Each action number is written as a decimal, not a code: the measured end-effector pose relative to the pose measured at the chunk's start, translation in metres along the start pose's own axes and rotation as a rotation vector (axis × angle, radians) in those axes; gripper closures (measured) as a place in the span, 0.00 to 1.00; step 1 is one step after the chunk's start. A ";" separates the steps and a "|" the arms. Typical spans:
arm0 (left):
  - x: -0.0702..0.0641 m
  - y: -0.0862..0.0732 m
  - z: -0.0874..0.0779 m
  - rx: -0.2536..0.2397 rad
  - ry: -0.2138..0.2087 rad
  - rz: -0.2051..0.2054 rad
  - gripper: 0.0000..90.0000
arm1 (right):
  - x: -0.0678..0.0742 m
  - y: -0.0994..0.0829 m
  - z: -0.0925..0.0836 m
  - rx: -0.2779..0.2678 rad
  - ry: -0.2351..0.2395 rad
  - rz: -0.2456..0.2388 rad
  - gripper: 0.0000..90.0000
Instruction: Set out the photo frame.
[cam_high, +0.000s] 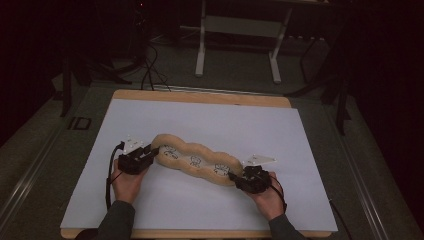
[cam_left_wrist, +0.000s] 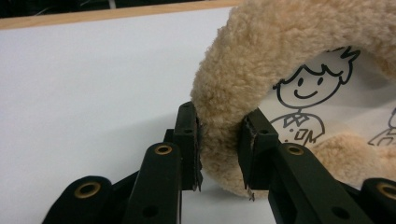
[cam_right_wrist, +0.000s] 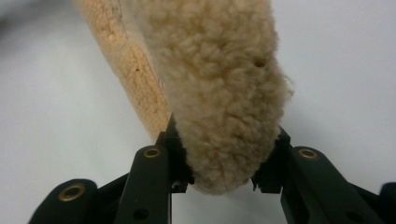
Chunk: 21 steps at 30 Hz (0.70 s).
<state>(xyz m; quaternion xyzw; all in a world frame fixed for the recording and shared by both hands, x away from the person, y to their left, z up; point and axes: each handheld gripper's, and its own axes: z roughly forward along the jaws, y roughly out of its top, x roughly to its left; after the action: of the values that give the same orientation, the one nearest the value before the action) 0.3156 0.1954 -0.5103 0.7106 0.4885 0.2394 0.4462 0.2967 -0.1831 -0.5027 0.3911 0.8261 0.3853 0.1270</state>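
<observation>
A long tan fleece cushion (cam_high: 195, 160) with cartoon figures printed on white panels lies slantwise on the white sheet (cam_high: 210, 125). My left gripper (cam_high: 150, 152) is shut on its upper-left end; in the left gripper view both pads (cam_left_wrist: 189, 140) press into the fleece rim (cam_left_wrist: 219, 116) beside a drawn smiling figure (cam_left_wrist: 303, 100). At the cushion's lower-right end, my right gripper (cam_high: 240, 177) is shut on it too. In the right gripper view the fluffy end (cam_right_wrist: 224, 107) bulges between the two jaws.
The white sheet covers a wooden table (cam_high: 200, 96) whose edge shows at the back. Grey floor, cables (cam_high: 150, 70) and a white stand's legs (cam_high: 237, 45) lie beyond the table in the dark.
</observation>
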 end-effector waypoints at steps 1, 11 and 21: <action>-0.004 0.001 -0.002 -0.015 -0.002 -0.001 0.80 | -0.005 0.001 -0.003 -0.010 -0.002 0.008 0.71; -0.011 0.001 -0.009 -0.047 -0.025 -0.006 0.80 | -0.014 0.005 -0.012 -0.040 0.005 0.022 0.71; -0.021 0.000 -0.016 -0.074 -0.028 -0.005 0.79 | -0.029 0.004 -0.022 -0.078 0.038 0.072 0.70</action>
<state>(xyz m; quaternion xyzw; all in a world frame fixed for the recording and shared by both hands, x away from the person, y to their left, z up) 0.2943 0.1826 -0.5002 0.6956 0.4747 0.2461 0.4798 0.3066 -0.2148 -0.4870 0.4078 0.7982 0.4288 0.1123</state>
